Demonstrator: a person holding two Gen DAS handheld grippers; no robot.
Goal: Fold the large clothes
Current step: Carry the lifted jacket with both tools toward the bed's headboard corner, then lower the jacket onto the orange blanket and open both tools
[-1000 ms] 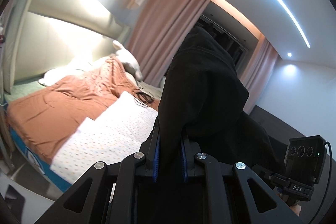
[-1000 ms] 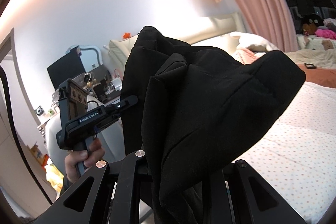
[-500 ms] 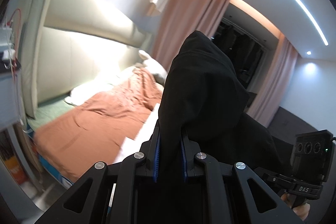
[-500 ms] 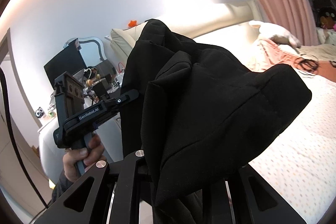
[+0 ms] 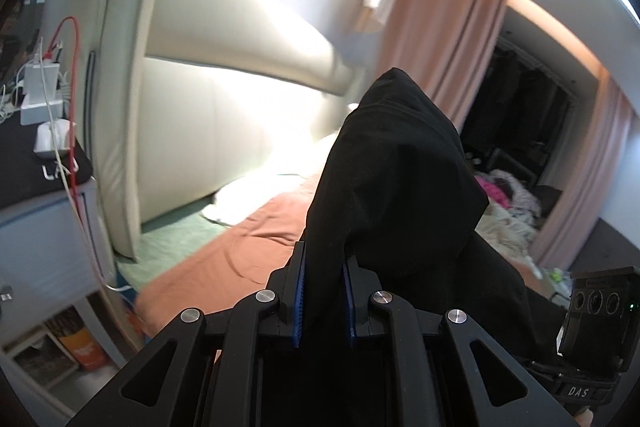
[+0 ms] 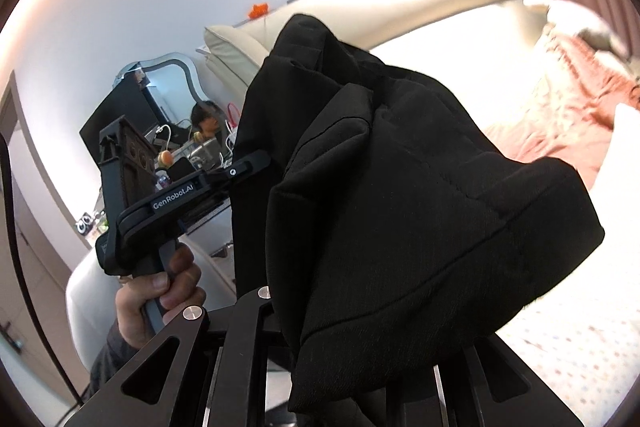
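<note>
Black jacket (image 5: 400, 187) fabric rises as a peak above the bed's orange sheet (image 5: 224, 255) in the left wrist view, where the left gripper (image 5: 323, 291) pinches an edge between its blue pads, probably to lift the garment for spreading. In the right wrist view the jacket (image 6: 420, 207) drapes over the right gripper (image 6: 360, 379), hiding its fingers, so I cannot tell its grip; the left gripper (image 6: 256, 163) bites the cloth beside the mirror (image 6: 168, 87).

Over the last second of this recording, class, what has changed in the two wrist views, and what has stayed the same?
Both cameras have swung left: in the left wrist view the dotted sheet has gone and the headboard and bedside clutter now fill the frame; in the right wrist view the mirror has moved towards the middle. Nothing was grasped or released. The left gripper stays clamped on the black garment, which is still bunched over the right gripper.
</note>
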